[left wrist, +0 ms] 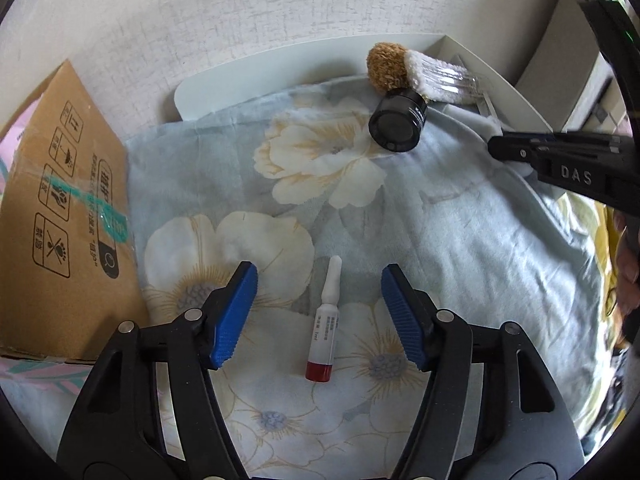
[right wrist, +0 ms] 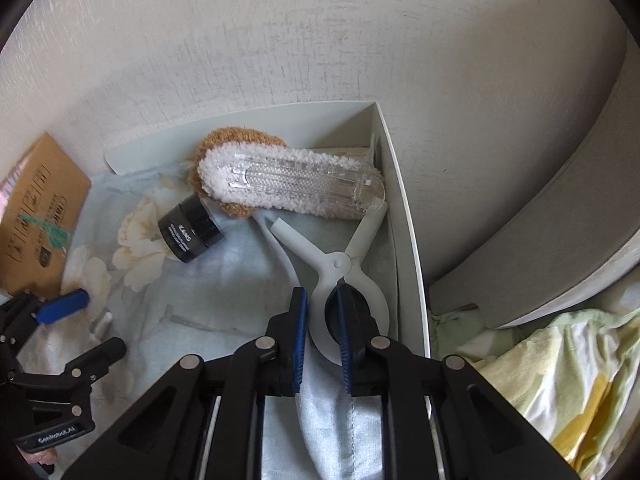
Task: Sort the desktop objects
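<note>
My left gripper [left wrist: 319,280] is open, its blue pads on either side of a small white vial with a red end [left wrist: 325,328] lying on the floral cloth. A black round jar [left wrist: 396,121] lies on its side further back, next to a fluffy white and brown clip [left wrist: 404,68]. In the right wrist view my right gripper [right wrist: 322,300] is shut on the handle of a white plastic clamp [right wrist: 340,264] beside the white tray wall [right wrist: 404,216]. The fluffy clip [right wrist: 288,180] and the jar [right wrist: 190,228] lie beyond it.
A cardboard box [left wrist: 60,216] stands at the left edge of the cloth. The wall rises right behind the tray. A grey curved surface [right wrist: 540,248] and yellow-green bedding [right wrist: 560,380] lie to the right of the tray.
</note>
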The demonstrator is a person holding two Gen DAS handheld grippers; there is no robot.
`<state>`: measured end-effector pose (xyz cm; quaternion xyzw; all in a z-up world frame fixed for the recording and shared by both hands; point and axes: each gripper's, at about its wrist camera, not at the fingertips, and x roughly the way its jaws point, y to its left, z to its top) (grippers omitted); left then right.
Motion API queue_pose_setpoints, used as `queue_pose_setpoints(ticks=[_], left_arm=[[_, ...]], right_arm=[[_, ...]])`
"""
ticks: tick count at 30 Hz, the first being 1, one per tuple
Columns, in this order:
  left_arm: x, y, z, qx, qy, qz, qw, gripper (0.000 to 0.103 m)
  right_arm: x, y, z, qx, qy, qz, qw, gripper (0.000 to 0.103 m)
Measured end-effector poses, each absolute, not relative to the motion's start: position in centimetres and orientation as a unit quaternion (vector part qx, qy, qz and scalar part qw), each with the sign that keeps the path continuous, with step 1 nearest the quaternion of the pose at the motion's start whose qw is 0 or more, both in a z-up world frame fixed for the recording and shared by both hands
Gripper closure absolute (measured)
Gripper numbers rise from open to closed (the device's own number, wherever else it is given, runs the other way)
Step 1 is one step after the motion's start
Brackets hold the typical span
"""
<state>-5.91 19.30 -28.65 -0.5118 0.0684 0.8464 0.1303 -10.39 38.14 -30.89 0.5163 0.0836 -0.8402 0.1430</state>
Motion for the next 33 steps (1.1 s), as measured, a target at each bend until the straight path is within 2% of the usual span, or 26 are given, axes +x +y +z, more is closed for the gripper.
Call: queue_pose_setpoints(ticks=[3, 5, 7, 10, 15, 20, 33], left_arm=[[-5.3, 19.0, -28.7, -0.500, 0.064, 0.854, 0.130, 0.041], [-5.0, 18.8, -28.6, -0.495, 0.063, 0.856, 0.131, 0.047], [-4.8, 18.8, -28.4, -0.496, 0.063, 0.855, 0.134, 0.071], [-4.4, 18.3, -28.1, -0.506, 0.063, 0.848, 0.142, 0.086], [-3.1, 17.1, -27.8, -0.515, 0.061, 0.842, 0.149, 0.093], [-1.9, 16.3, -27.4, -0.513, 0.066, 0.841, 0.157, 0.093], [-1.6, 16.6, -23.3, -0.488, 0.031, 0.852, 0.186, 0.093]], right_arm=[[-10.3, 37.2, -31.2, 0.524, 0.116, -0.835, 0.125, 0.089], [-10.2, 37.1, -31.3, 0.524, 0.119, -0.835, 0.120, 0.089], [-10.3, 37.0, -31.3, 0.527, 0.116, -0.834, 0.116, 0.089], [-10.2, 37.0, -31.3, 0.530, 0.115, -0.833, 0.115, 0.090], [-9.5, 37.0, -31.2, 0.527, 0.108, -0.836, 0.110, 0.090], [-8.3, 37.0, -31.0, 0.525, 0.105, -0.837, 0.114, 0.091], [-5.6, 40.6, -28.4, 0.500, 0.010, -0.853, 0.149, 0.091]])
